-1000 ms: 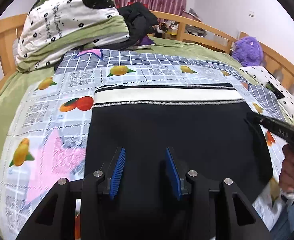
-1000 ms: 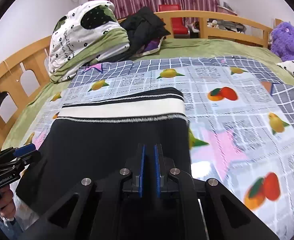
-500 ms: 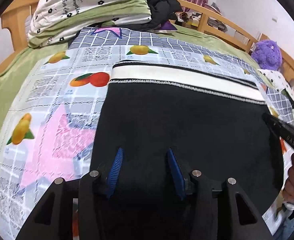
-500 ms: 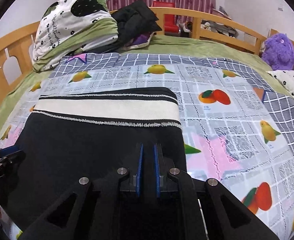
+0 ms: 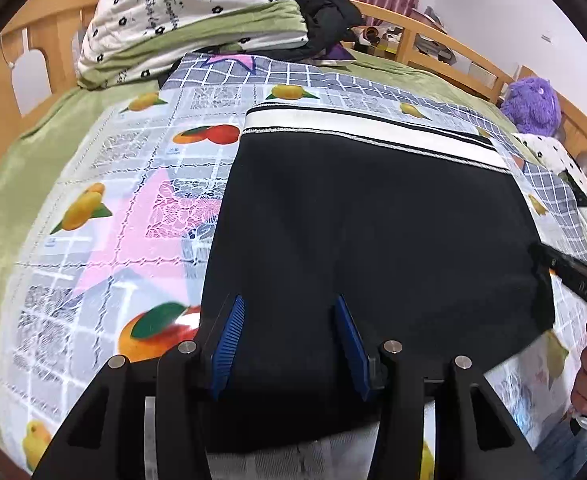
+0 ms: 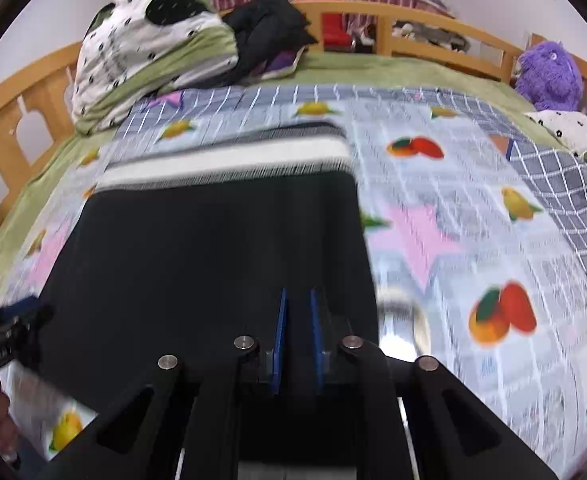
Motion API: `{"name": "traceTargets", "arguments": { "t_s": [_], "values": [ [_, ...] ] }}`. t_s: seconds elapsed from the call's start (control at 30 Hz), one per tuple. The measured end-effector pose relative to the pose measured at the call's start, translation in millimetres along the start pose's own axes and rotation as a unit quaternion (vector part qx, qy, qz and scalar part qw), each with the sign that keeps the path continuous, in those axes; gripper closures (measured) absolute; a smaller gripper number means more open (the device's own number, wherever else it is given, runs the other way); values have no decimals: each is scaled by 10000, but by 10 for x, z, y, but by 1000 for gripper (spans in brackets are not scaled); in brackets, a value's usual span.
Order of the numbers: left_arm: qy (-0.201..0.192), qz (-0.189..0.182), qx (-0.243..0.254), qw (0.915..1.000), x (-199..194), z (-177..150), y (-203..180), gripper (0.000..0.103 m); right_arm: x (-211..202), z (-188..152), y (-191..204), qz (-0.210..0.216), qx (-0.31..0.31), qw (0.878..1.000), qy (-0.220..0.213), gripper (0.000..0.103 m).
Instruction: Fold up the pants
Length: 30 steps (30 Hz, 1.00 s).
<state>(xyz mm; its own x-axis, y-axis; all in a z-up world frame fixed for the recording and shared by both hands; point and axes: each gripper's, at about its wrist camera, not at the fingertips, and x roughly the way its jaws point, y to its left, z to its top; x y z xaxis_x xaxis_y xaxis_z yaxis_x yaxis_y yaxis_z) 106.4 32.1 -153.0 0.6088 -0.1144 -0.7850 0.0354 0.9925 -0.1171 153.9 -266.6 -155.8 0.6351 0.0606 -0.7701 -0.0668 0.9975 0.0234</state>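
Note:
Black pants (image 5: 373,232) with a white and black striped waistband (image 5: 365,130) lie flat on the fruit-print bedspread (image 5: 125,208). My left gripper (image 5: 291,312) is open, its blue pads over the near left part of the pants. My right gripper (image 6: 296,300) is nearly shut, with black pants fabric (image 6: 213,248) between its pads at the near right edge. The right gripper also shows at the right edge of the left wrist view (image 5: 573,276), at the pants' side. The right wrist view is motion-blurred.
A folded white and green quilt (image 5: 189,24) and dark clothes (image 5: 325,8) lie at the head of the bed. A purple plush toy (image 5: 533,104) sits at the far right. A wooden bed rail (image 6: 421,28) runs around the bed.
Both grippers have moved forward and lower over the pants. The left gripper stays open. The right gripper stays closed on the fabric and is moving fast now.

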Motion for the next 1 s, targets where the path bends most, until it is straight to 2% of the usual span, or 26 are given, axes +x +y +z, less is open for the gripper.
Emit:
{"name": "traceTargets", "arguments": {
  "t_s": [0.1,0.17,0.3,0.43,0.5,0.53,0.67,0.73,0.77,0.83,0.87,0.97,1.0],
  "values": [
    [29,-74,26,10000,-134,-87,-25,57,-108,-176,113,-139,-326,9992,167,90],
    [141,-269,-25,9995,-217,-140,-40,57,-217,-251,156,-137,-463,9986,203,90],
    [118,-301,21,9995,-464,-206,-145,57,-626,-339,113,-103,-311,9995,2,90],
    [-172,-241,49,9995,-854,-230,-238,51,-1126,-381,11,-43,109,9997,-230,84],
    [-358,-170,77,9992,-1059,-242,-294,47,-1387,-402,-12,-64,241,9989,-399,76],
    [-505,-76,118,9986,-1188,-243,-332,40,-1472,-402,-18,-82,290,9985,-454,74],
    [-892,21,207,9958,-1565,-238,-445,29,-1864,-454,-47,-173,453,9969,-627,73],
    [-972,94,205,9950,-1702,-249,-492,28,-1948,-457,-40,-311,454,9966,-614,73],
    [-971,120,195,9950,-1736,-247,-506,28,-2003,-470,-25,-409,451,9963,-610,70],
    [-867,134,153,9960,-1788,-249,-540,28,-2063,-484,3,-525,426,9955,-663,52],
    [-817,97,158,9965,-1826,-246,-559,28,-2113,-491,32,-576,379,9951,-714,36],
    [-883,146,239,9957,-1957,-271,-624,28,-2269,-504,106,-624,260,9938,-878,28],
    [-935,181,240,9952,-2005,-277,-636,28,-2309,-510,117,-621,248,9937,-896,21]
  ]
}}
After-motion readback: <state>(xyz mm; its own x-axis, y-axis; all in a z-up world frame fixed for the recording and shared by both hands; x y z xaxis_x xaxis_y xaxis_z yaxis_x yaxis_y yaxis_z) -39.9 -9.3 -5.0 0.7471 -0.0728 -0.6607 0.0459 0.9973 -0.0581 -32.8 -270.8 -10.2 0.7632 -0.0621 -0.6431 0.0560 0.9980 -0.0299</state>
